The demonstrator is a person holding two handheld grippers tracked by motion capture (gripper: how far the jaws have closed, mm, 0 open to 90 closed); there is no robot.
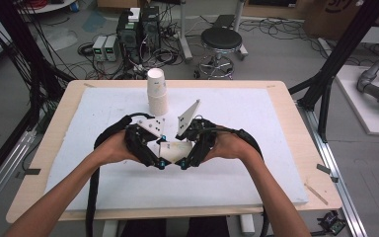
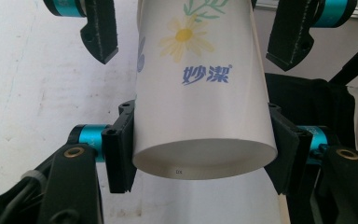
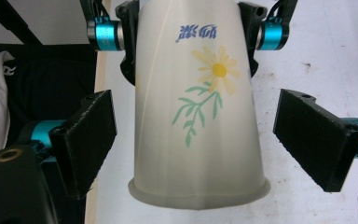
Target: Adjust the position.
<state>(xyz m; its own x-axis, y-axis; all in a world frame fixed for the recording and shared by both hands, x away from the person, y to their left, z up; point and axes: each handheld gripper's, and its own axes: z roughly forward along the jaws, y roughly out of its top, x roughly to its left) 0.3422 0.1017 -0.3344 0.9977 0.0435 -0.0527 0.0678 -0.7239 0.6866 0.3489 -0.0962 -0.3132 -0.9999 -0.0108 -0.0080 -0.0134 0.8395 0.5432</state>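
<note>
Handover in progress above the white foam mat (image 1: 256, 173): a white paper cup with a yellow daisy print (image 1: 173, 149) hangs sideways between the two hands, near the person's edge of the table. The left gripper (image 1: 159, 159) has its black pads clamped on the cup's base end, and the right gripper (image 1: 186, 159) stands with jaws spread wide around the rim end, pads clear of the paper. To finish this well, the right hand should draw straight back along the cup's axis so no pad clips the rim, while the left keeps a light squeeze; that thin wall would buckle under more.

From the left gripper view, both pads (image 2: 121, 154) press flat on the cup (image 2: 200, 107), and the blue lettering reads upright. From the right gripper view, daylight shows either side of the cup (image 3: 198, 126) beside its pads (image 3: 86, 140). Up top, the high view adds a stack of plain white paper cups (image 1: 157, 90) standing farther back on the mat.
</note>
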